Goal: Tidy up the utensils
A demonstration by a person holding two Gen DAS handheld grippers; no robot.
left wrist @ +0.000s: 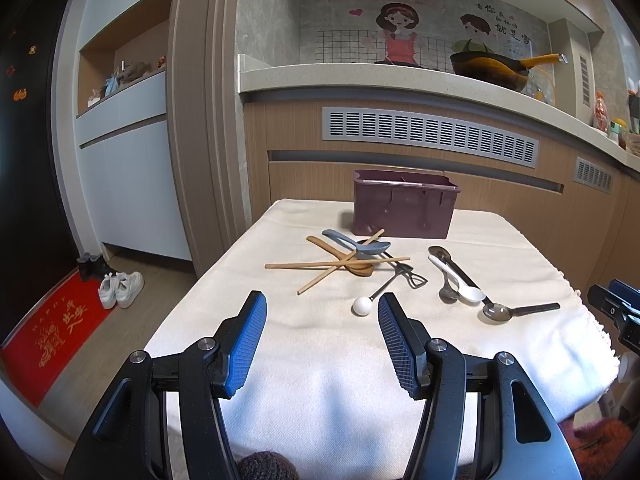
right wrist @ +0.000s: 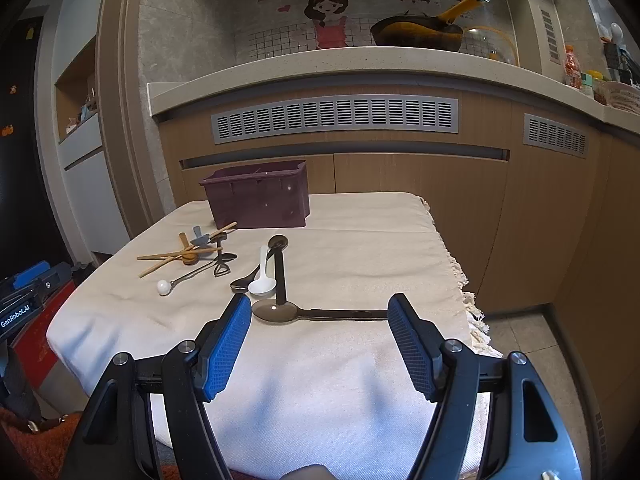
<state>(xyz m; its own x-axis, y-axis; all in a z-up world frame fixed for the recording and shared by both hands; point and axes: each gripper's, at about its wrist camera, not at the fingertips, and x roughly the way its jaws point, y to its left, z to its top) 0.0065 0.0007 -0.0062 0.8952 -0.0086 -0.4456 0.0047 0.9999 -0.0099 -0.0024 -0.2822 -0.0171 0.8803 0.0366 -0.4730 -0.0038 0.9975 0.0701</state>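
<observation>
Right hand-held gripper point(right wrist: 318, 312): jaws apart, empty. Black-handled spoon point(right wrist: 296, 312) at 12 o'clock, just beyond the tips, lying 3-to-9. Left hand-held gripper point(left wrist: 322, 310): apart, farther.

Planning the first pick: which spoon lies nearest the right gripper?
The dark spoon lying crosswise between the open right gripper fingers; the white spoon and the others lie farther back.

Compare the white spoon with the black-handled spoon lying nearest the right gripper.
The white spoon is white all over, while the black-handled spoon has a dark, shiny bowl and a black handle. The white spoon's handle runs away toward the purple box; the black-handled spoon lies crosswise, handle toward the cloth's fringed edge. The white spoon looks shorter. Both lie flat on the cream cloth, bowls up, ungripped.
</observation>
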